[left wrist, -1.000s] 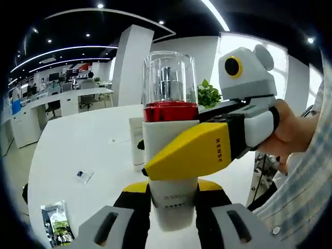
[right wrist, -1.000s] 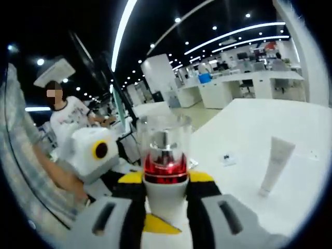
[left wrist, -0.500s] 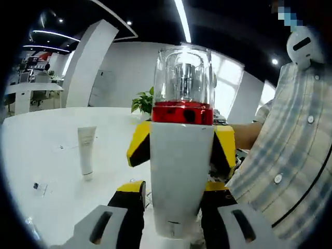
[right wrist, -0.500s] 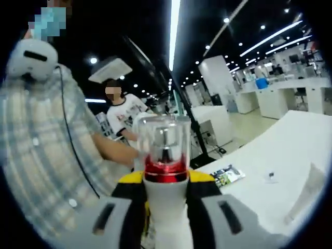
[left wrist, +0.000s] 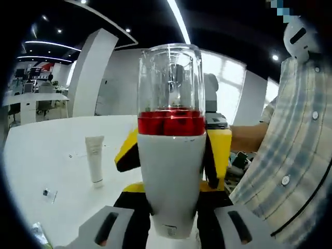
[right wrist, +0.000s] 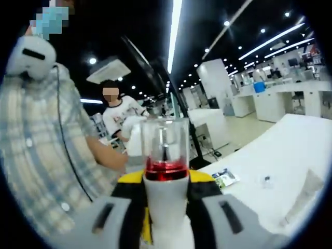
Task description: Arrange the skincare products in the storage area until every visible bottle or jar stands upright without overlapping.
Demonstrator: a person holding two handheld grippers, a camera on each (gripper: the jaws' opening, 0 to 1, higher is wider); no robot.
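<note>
- Across the lower left of the left gripper view: white table [left wrist: 46,155], broad and mostly bare. Same table sits lower right in the right gripper view.
- Right edge, left gripper view: person's plaid shirt [left wrist: 290,155], buttons showing. It also covers the left side of the right gripper view.
- Centre of both views: pump bottle [left wrist: 171,155], white body, red collar, clear cap over a silver pump. Held up off the table, long axis running bottom-to-top of frame, roughly upright.
- Left gripper [left wrist: 171,236]: jaws closed on the bottle's lower body, one each side at bottom centre.
- Right gripper [right wrist: 165,218]: jaws clamped on the same bottle from the opposite side, just below the red collar. Its yellow fingers [left wrist: 218,155] show behind the bottle in the left gripper view. So both grippers have it, w/ neither nearer.
- White tube [left wrist: 95,158]: standing cap-down on the table, centre left of the left gripper view, well apart from the bottle. Pale blurred shape at the right gripper view's lower right is prob. the same tube.
- Printed sachet [right wrist: 224,177]: lying flat on the table, right of centre in the right gripper view.
- Small packet [left wrist: 49,194]: flat on the table, lower left.
- Key relation, my read: bottle's base points down toward the jaws and table, so it needs lowering straight along its axis, base first, onto bare table near the tube, not touching it.
</note>
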